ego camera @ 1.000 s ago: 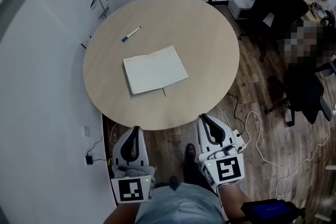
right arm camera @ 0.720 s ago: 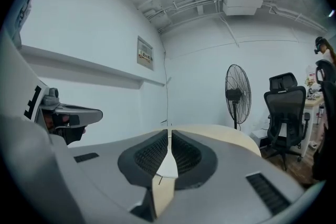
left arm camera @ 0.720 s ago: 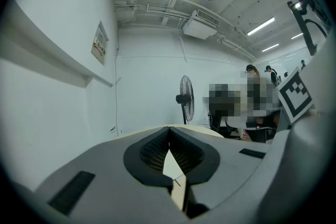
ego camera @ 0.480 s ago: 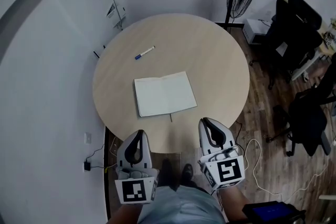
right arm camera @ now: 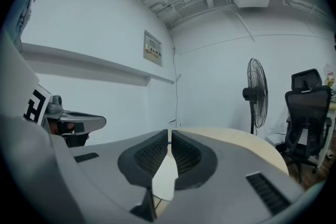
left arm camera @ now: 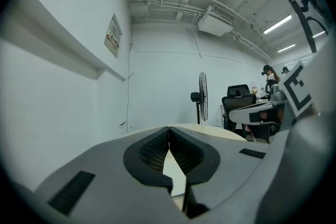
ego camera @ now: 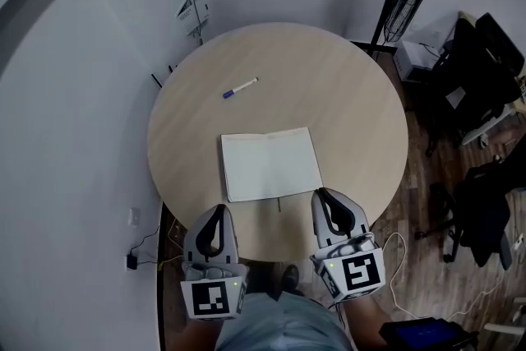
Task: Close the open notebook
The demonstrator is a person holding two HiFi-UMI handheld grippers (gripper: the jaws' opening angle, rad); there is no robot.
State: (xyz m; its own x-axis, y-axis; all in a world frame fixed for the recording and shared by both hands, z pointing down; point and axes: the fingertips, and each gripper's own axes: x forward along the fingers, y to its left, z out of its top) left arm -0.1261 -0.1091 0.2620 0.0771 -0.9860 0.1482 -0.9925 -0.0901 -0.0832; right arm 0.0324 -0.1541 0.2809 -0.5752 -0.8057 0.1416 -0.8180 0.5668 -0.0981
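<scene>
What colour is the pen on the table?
The pen is white with a blue end; head view shows it best.

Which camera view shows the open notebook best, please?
The head view: the whole notebook lies open and flat on the round table. Each gripper view shows only a pale sliver behind its jaws, probably its page.

notebook (ego camera: 271, 165) on table (ego camera: 345, 86), pen (ego camera: 240, 88) behind (apart)

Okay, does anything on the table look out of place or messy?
Nothing stands out. The open notebook lies flat near the front edge of the table, and the pen lies apart beyond it. Nothing looks spilled.
</scene>
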